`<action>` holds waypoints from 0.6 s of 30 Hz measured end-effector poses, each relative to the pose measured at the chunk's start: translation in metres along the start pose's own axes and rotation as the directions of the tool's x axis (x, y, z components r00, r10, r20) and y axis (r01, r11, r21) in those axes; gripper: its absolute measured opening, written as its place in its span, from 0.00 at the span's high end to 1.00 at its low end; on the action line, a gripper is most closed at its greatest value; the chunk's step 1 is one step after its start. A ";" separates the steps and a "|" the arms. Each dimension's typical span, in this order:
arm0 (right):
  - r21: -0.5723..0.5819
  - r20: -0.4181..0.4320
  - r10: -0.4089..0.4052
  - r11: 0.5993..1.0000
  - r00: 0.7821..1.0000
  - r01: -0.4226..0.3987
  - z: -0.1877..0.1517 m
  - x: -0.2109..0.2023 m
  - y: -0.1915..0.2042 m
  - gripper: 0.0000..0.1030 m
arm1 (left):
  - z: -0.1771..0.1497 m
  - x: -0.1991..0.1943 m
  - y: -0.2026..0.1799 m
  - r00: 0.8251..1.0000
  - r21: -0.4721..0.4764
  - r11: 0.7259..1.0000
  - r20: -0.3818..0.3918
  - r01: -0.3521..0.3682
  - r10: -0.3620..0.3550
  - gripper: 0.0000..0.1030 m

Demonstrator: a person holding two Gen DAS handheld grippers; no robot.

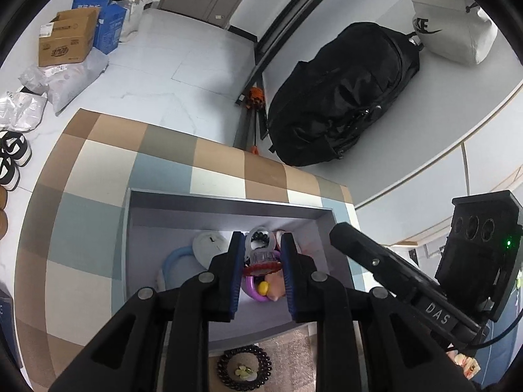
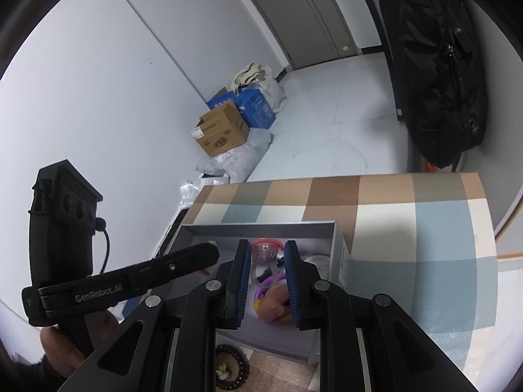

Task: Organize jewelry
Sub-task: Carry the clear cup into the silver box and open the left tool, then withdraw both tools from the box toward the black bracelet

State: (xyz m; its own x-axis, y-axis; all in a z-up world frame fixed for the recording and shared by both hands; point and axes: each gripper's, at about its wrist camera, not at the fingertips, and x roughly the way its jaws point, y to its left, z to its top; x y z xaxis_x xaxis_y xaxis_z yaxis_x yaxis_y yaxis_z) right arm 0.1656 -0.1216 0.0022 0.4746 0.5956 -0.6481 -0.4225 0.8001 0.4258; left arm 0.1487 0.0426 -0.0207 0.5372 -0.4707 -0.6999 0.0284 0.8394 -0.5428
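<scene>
Jewelry sits piled in a shallow grey box (image 1: 228,201) on a checked tablecloth (image 1: 98,176). In the pile: a clear ring-shaped piece (image 1: 260,245), a purple ring (image 1: 253,289) with a yellow bead (image 1: 263,288), a pale blue ring (image 1: 173,261) and a white round piece (image 1: 206,245); other bits too tangled to tell apart. A dark beaded bracelet (image 1: 244,370) lies outside the box, just beside its near wall, on a brown square of the cloth.

Left gripper (image 1: 261,272): jaws narrowly apart above the pile, pointing down into the box. The clear piece and a red-rimmed one show in the gap between the blue pads; the pads do not press on them, nothing held.

Right gripper (image 2: 266,281): same posture over the same box, jaws narrowly parted, empty. A pink lump (image 2: 274,303) and the purple ring lie below the gap.

A hand (image 2: 62,356) holds the left gripper's handle.

Beyond the table: black backpack (image 1: 343,98), cardboard box (image 1: 65,39), blue box (image 1: 109,26) on a white floor.
</scene>
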 end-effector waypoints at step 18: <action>0.043 0.050 -0.047 0.998 0.998 0.045 -0.001 -0.016 -0.010 0.19 | -0.009 -0.017 -0.002 0.993 0.018 0.995 0.069 -0.101 0.099 0.36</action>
State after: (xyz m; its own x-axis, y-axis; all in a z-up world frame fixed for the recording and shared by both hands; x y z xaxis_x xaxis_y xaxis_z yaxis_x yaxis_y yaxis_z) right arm 0.1615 -0.1396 0.0077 0.5319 0.5603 -0.6349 -0.3676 0.8283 0.4229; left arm 0.1316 0.0465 -0.0120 0.5943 -0.3653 -0.7165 -0.0105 0.8873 -0.4611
